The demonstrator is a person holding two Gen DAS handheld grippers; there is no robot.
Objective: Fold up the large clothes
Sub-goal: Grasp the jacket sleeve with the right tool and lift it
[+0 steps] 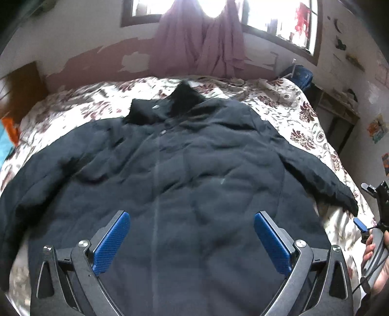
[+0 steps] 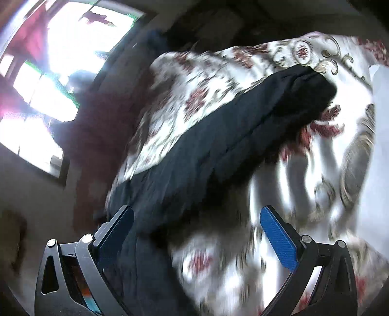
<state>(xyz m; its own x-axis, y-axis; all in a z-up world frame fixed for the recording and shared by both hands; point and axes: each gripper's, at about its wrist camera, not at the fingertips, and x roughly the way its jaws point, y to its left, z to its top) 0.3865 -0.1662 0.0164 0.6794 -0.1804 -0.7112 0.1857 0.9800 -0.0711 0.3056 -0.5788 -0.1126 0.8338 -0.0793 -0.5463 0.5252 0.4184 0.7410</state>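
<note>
Presently coat [image 1: 184,184] spread flat, front up, on bed [image 1: 299,111], sleeves out. Left gripper [image 1: 192,239] above hem, jaws wide, empty. Right gripper [image 2: 197,237] near sleeve [image 2: 243,126], agape, empty. Likely padded, bulky, limp, slick; pinch cuff [image 2: 313,90]

- A floral bedspread [image 1: 287,102], white with dark red blooms, covers the bed, rumpled toward its far edge.
- Mauve curtains [image 1: 201,41] hang bunched in the middle of a bright window [image 1: 279,21].
- Peeling paint patches [image 1: 131,60] mark the wall below the window.
- A blue bag [image 1: 300,75] sits beyond the bed's far right corner.
- Small pictures [image 1: 376,128] dot the right-hand wall.
</note>
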